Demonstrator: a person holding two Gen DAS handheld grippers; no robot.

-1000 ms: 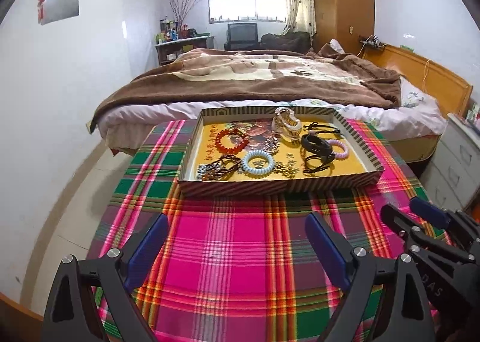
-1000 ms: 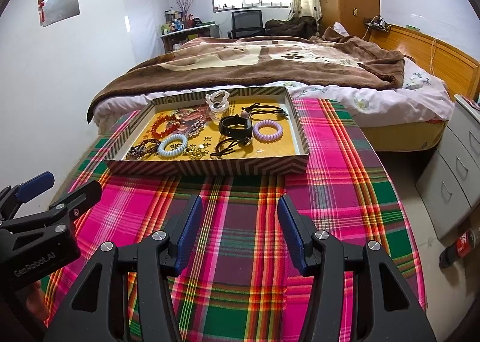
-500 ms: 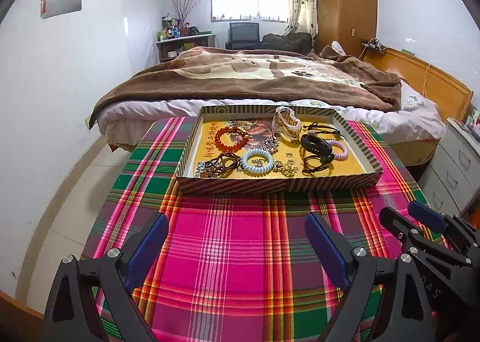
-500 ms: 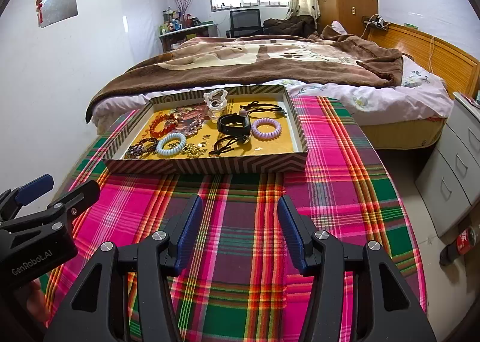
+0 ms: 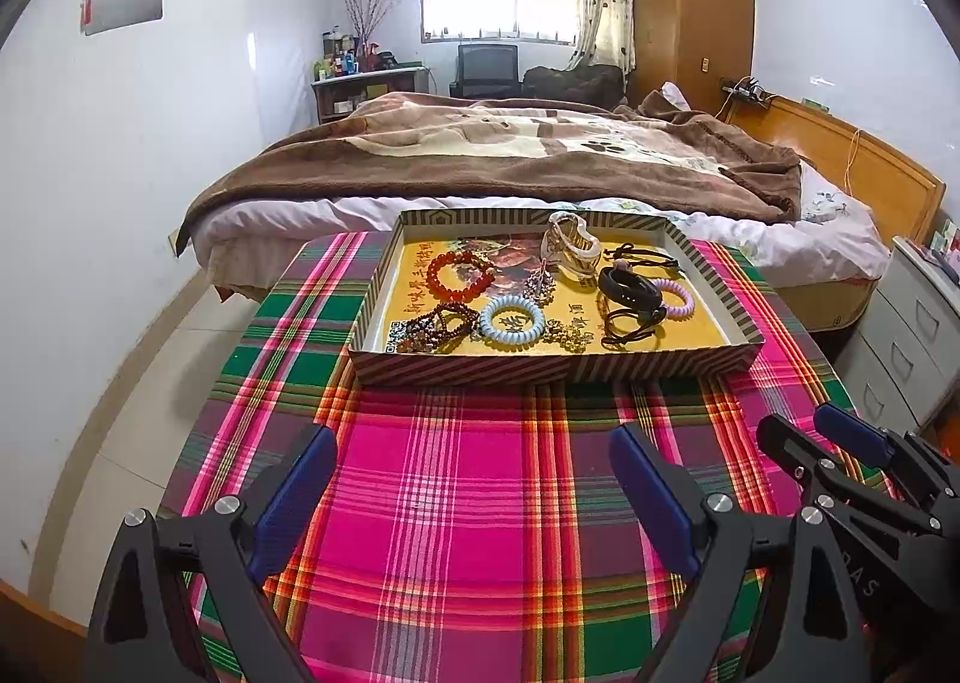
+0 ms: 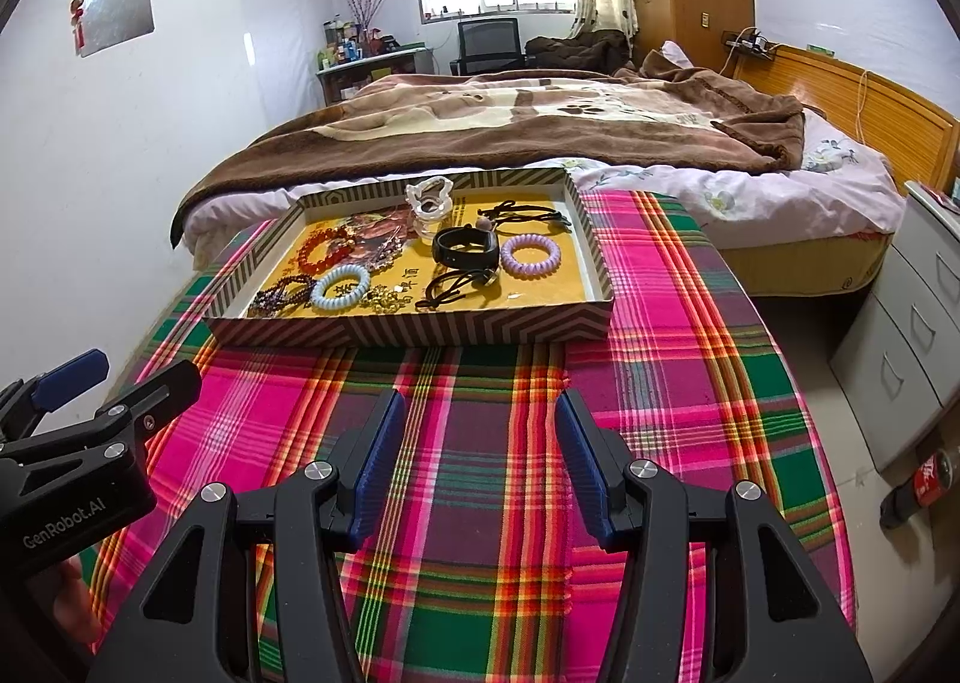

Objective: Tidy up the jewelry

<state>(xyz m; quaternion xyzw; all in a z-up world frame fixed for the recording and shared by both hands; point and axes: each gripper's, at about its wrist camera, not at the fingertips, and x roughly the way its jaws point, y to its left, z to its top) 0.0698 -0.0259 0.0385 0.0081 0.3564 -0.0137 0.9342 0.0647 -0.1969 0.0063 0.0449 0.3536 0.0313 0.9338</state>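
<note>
A flat box (image 5: pixel 558 368) with striped sides sits on a bright pink and green plaid cloth (image 5: pixel 468 503). Its floor is yellow. Inside lie a red bead bracelet (image 5: pixel 461 276), a pale blue coil hair tie (image 5: pixel 512 321), a purple coil hair tie (image 6: pixel 530 255), a black band (image 6: pixel 465 250), dark bead bracelets (image 5: pixel 435 328) and thin black hair ties (image 6: pixel 456 287).

The left gripper (image 5: pixel 471 494) is wide open and holds nothing. The right gripper (image 6: pixel 480 458) is open too, less wide, and holds nothing. Both hang over the cloth, well apart from the box.
</note>
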